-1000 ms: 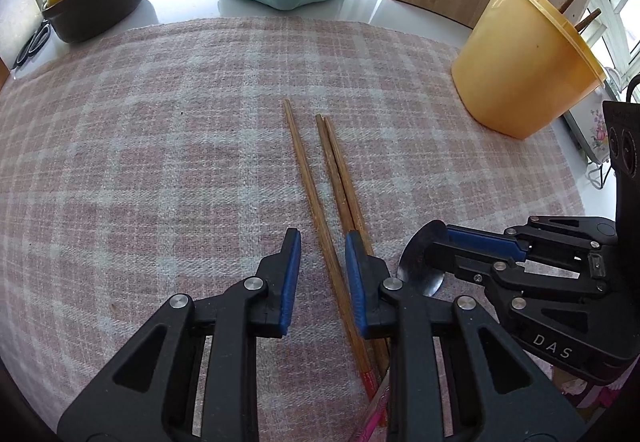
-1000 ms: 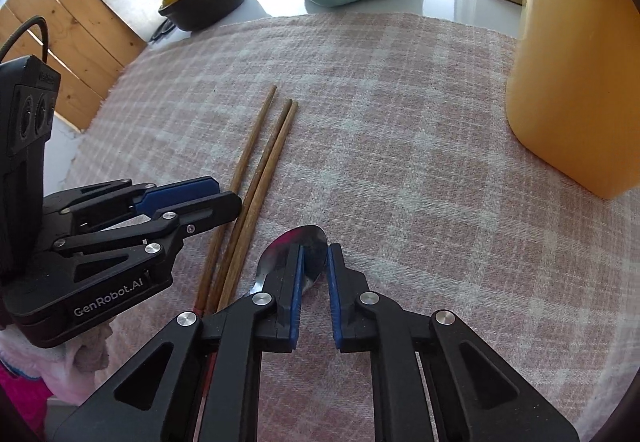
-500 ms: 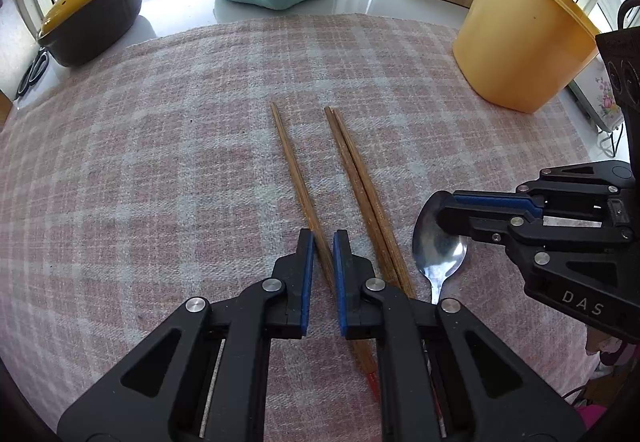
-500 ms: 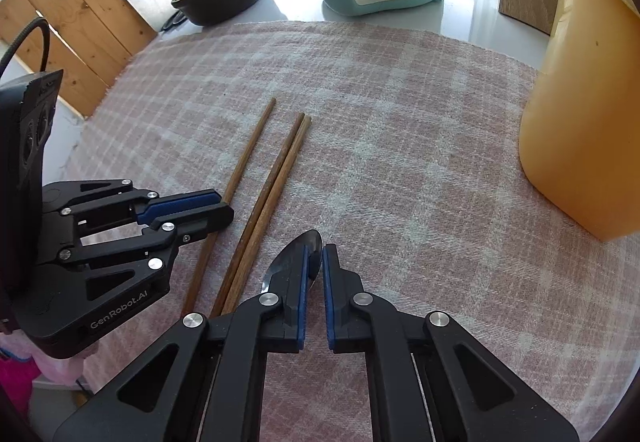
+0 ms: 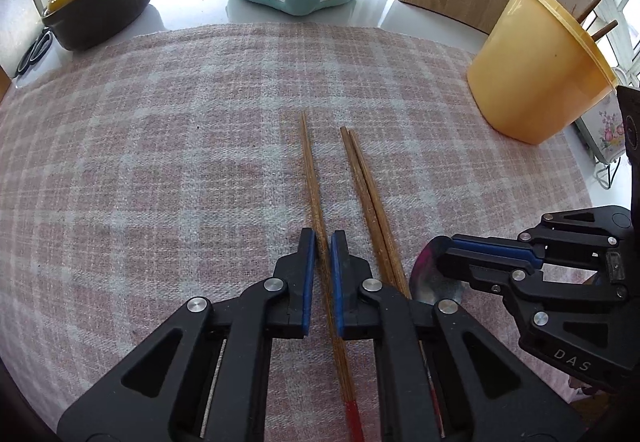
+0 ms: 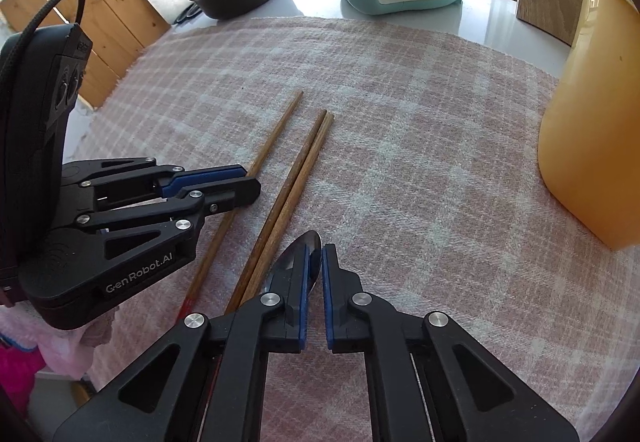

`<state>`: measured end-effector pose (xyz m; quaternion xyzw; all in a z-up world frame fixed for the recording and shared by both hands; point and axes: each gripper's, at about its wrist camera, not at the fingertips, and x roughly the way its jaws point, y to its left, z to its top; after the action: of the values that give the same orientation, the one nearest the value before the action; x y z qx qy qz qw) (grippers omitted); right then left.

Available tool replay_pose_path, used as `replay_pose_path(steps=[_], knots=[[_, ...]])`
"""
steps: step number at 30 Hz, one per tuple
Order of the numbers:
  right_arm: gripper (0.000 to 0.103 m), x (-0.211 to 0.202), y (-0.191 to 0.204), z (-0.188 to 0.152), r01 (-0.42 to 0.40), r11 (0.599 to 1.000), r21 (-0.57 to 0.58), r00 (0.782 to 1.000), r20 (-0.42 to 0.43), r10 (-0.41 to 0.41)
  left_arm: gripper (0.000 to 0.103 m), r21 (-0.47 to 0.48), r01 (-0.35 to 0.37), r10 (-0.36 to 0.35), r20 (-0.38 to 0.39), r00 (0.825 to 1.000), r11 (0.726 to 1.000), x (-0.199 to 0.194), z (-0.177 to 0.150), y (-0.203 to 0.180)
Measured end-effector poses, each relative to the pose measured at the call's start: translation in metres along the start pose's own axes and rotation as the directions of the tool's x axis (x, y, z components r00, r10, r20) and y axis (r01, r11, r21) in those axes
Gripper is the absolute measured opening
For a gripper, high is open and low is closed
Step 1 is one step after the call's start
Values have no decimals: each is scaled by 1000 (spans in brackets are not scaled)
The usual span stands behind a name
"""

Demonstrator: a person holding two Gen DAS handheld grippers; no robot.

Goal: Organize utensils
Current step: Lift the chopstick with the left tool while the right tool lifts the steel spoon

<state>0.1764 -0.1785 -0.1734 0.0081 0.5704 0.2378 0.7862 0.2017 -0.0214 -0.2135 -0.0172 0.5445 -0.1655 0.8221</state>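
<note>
Left gripper [image 5: 323, 242]: clamped on single chopstick [image 5: 310, 177], flat on cloth [image 5: 160, 161]. Right gripper [image 6: 315, 254]: clamped on spoon [image 6: 298, 254]. I lift each level, then tip ends into yellow tub [image 5: 532, 81], well right.

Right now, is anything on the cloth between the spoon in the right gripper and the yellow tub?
Nothing visible. The right gripper pinches the spoon; only bare checked cloth lies between it and the yellow tub. The chopsticks lie on its other side.
</note>
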Motion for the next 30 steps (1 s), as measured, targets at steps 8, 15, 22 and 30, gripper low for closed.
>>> replay_pose_path(steps=[8,15,22,30], knots=[[2,-24,4,1,-2,1000,-26,999,44,3,4,-101,64,-58,58,997,993,-26,-9,14],[0,-50,11,-2,-14,998,-58,996,88,20,4,-118,109,-92,140,986,987,-65,-16,11],[0,-81,15,-6,-23,997,-78,990,138,34,4,-69,130,-115,186,976,989,-95,-21,-9],[0,-114,21,-13,26,991,-131,977,213,2,4,-37,139,-126,232,964,990,-116,-23,-34]])
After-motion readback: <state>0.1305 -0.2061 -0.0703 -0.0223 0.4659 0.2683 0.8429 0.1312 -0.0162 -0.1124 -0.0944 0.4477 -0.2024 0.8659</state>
